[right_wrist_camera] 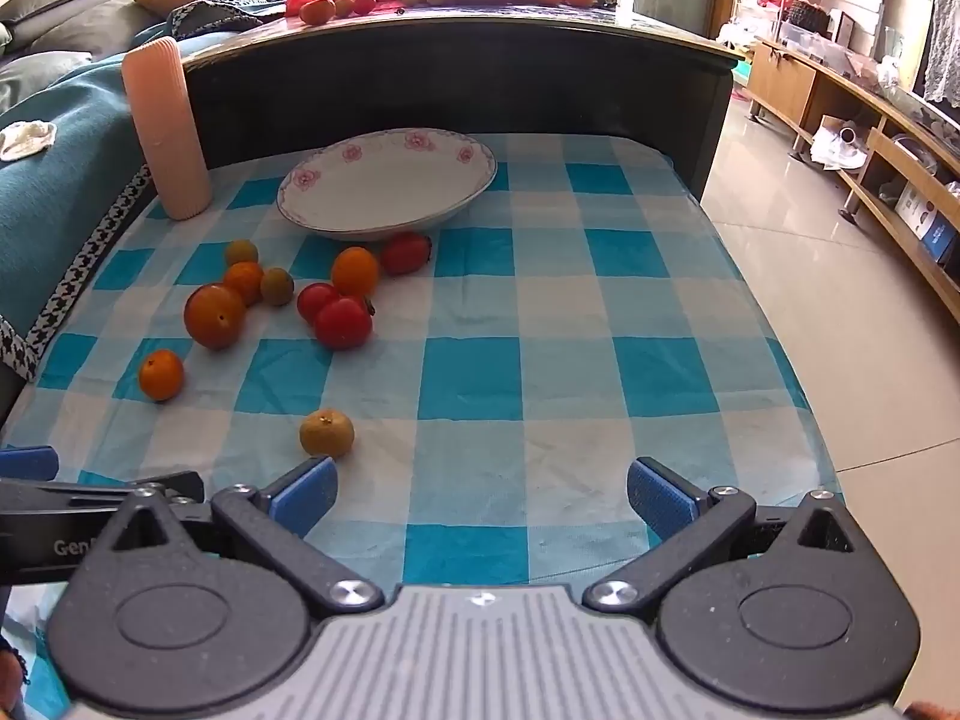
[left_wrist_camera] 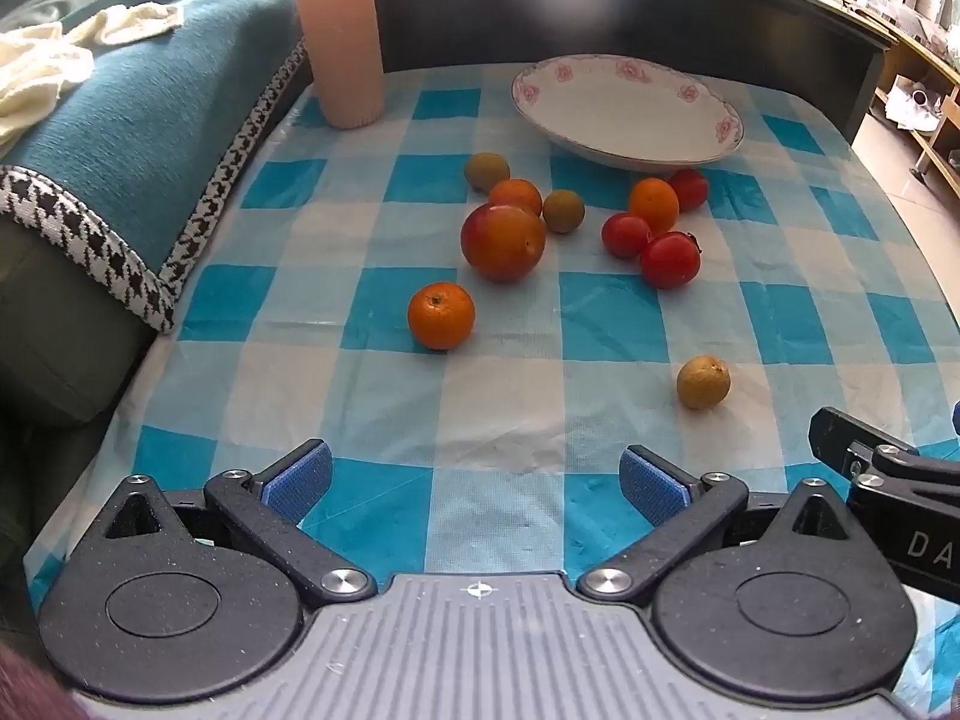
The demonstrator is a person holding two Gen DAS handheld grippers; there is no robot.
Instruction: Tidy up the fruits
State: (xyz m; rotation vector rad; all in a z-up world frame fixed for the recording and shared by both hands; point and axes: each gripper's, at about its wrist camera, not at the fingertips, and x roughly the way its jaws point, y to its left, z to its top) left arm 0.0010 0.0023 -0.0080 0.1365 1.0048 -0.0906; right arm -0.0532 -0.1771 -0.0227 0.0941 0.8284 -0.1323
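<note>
Evidently nothing is sorted yet: the flowered plate [right_wrist_camera: 384, 180] sits bare at the back of the checked surface [right_wrist_camera: 540, 360], and all 10 fruits [left_wrist_camera: 503, 243] lie loose before it. The left hand-held gripper [left_wrist_camera: 477, 477] and right hand-held gripper [right_wrist_camera: 480, 489] both gape wide, holding nothing. Open cloth lies to the right, ending at a drop to the floor [right_wrist_camera: 810, 276]; a pink vase [right_wrist_camera: 165, 132] crowds the left corner.

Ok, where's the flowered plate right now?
The flowered plate sits empty at the far end of the checked cloth, just right of the tall pink vase. One red tomato touches its near rim.
</note>
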